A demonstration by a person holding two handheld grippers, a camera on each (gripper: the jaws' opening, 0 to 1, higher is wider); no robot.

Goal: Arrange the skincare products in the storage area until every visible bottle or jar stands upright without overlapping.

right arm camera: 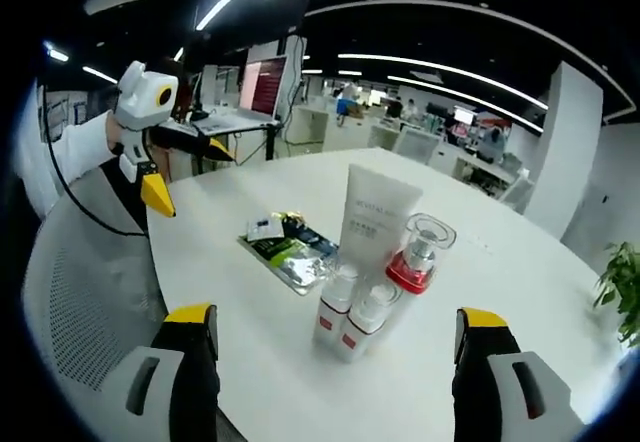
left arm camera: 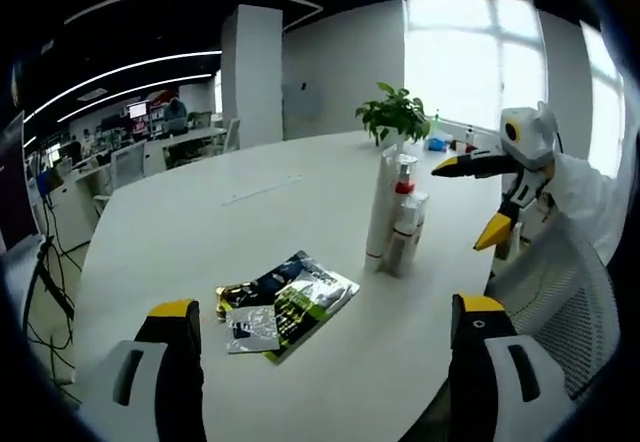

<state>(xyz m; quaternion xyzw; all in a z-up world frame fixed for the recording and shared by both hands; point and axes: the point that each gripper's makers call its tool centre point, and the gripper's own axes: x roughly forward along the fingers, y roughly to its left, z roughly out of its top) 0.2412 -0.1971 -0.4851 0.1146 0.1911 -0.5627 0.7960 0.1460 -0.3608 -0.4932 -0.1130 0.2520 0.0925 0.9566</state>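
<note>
A smooth, white, rounded surface carried a tight cluster of skincare products, all upright. In the right gripper view, a tall flat white tube stood at the back. Touching its side was a clear pump bottle with a glossy red collar, and two small white bottles with red labels stood just in front. Beside the cluster lay a fan of flat, shiny foil sachets in dark, green and silver.

The right gripper hovered near the small bottles, its black, yellow-tipped fingers spread wide and holding nothing. The left gripper hung over the surface's near edge by the sachets, its fingers likewise spread wide and empty.

A leafy potted plant stood beyond the bottles, and a white mesh chair back showed beside the surface.
</note>
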